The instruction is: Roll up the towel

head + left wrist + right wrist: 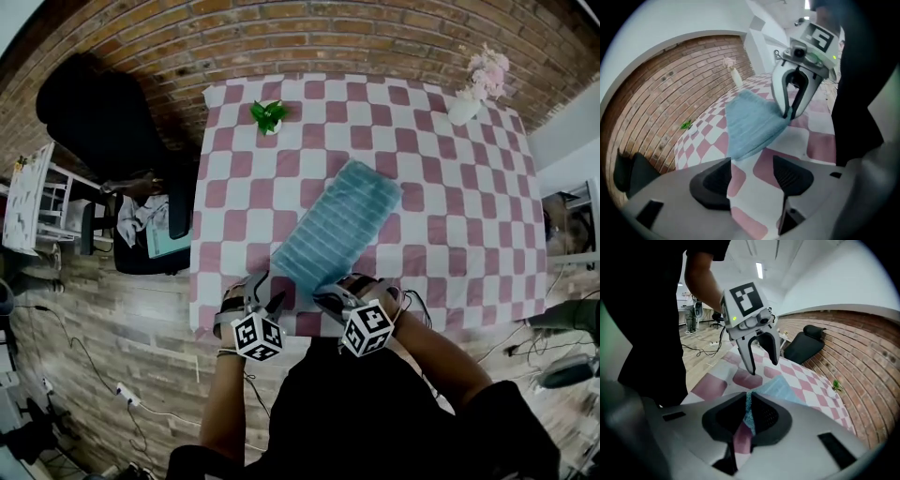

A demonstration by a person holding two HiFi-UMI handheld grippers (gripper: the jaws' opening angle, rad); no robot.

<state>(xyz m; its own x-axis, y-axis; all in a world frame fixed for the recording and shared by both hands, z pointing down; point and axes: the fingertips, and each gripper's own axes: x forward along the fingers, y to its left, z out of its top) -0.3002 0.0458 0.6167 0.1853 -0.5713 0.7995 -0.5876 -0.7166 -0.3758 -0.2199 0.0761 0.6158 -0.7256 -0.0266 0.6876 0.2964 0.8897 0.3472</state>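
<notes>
Pinches the near edge of the towel [337,225], spread flat across the desk [450,244], in the closed right claw [747,411]. Holds the left claw [752,176] open over bare tablecloth [813,145], just short of the towel. Risks a lopsided roll from a one-sided pull, or catching tablecloth instead.

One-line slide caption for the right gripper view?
Right gripper shut on the towel's near edge, with the left gripper open beyond it over the checked tablecloth.
</notes>
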